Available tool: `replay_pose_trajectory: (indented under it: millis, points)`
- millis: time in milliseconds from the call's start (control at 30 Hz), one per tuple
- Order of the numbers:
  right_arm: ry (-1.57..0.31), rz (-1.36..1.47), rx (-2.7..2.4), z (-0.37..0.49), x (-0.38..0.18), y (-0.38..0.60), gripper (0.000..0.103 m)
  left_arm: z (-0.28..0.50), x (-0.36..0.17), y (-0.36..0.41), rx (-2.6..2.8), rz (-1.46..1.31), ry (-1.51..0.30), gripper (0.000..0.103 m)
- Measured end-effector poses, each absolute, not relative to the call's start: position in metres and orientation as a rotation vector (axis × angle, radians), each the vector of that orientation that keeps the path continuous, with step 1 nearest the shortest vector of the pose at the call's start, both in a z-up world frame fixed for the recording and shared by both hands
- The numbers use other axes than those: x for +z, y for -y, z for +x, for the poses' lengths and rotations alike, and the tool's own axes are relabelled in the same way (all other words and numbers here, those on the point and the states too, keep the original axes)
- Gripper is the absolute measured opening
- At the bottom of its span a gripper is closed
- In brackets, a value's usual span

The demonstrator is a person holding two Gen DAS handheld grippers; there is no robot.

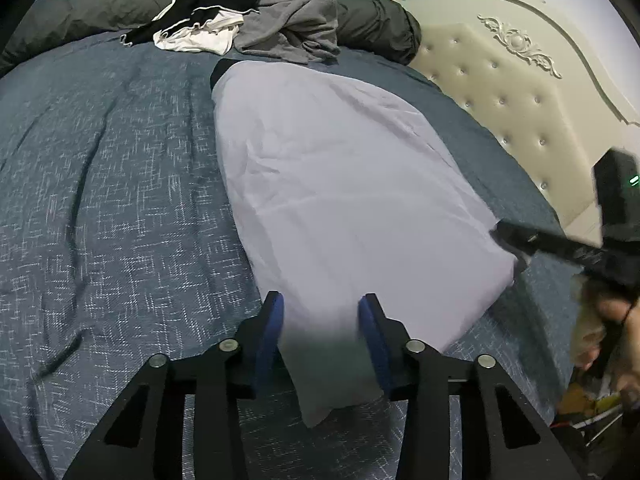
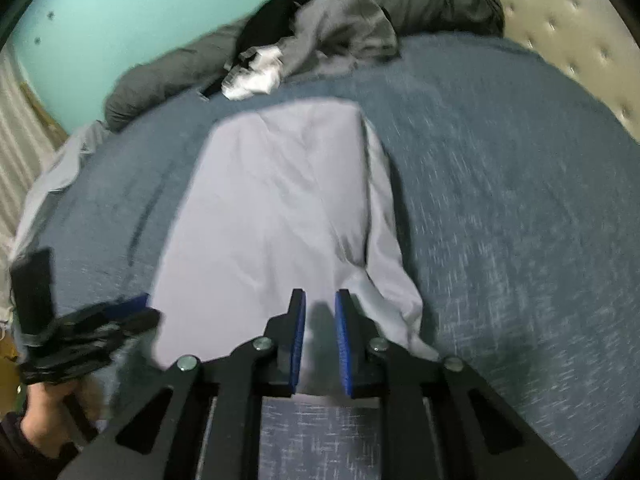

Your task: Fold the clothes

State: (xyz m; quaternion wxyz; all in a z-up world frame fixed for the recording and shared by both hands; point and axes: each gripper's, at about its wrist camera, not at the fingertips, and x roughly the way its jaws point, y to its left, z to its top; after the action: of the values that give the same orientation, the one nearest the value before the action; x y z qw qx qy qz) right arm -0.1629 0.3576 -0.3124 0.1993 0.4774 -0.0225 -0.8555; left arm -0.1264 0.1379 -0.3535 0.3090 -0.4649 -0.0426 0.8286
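Observation:
A pale lilac garment (image 1: 344, 184) lies folded into a long flat strip on the blue bedspread (image 1: 100, 200). My left gripper (image 1: 321, 308) is open, its blue pads (image 1: 276, 320) standing wide apart over the strip's near edge, and one corner of cloth runs back under it. In the right wrist view the same garment (image 2: 272, 208) stretches away from me. My right gripper (image 2: 320, 300) is over its near right end, with a narrow gap between the pads and cloth showing through it. Each gripper also shows in the other's view: right gripper (image 1: 505, 236), left gripper (image 2: 140, 312).
At the far side of the bed, black, white and grey clothes (image 1: 248, 20) are heaped against a rolled dark grey duvet (image 1: 376, 20). A cream tufted headboard (image 1: 500, 92) bounds the right side. A hand (image 2: 44, 408) holds the left tool.

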Motion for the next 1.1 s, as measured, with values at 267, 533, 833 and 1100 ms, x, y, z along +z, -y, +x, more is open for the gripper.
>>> replay_pose_trajectory:
  millis: [267, 533, 833, 1100]
  points:
    - [0.083, 1.453, -2.393, -0.165, -0.361, -0.366, 0.0, -0.126, -0.37, -0.145, 2.162, -1.267, 0.069, 0.033]
    - [0.068, 1.406, -2.41, -0.163, -0.344, -0.365, 0.0, -0.127, -0.364, -0.144, 2.16, -1.27, 0.085, 0.033]
    - [-0.035, 1.26, -2.371, -0.167, -0.319, -0.327, 0.0, -0.122, -0.362, -0.173, 2.121, -1.234, 0.023, 0.032]
    - [-0.175, 1.342, -2.35, -0.17, -0.358, -0.318, 0.0, -0.122, -0.367, -0.17, 2.104, -1.265, 0.031, 0.031]
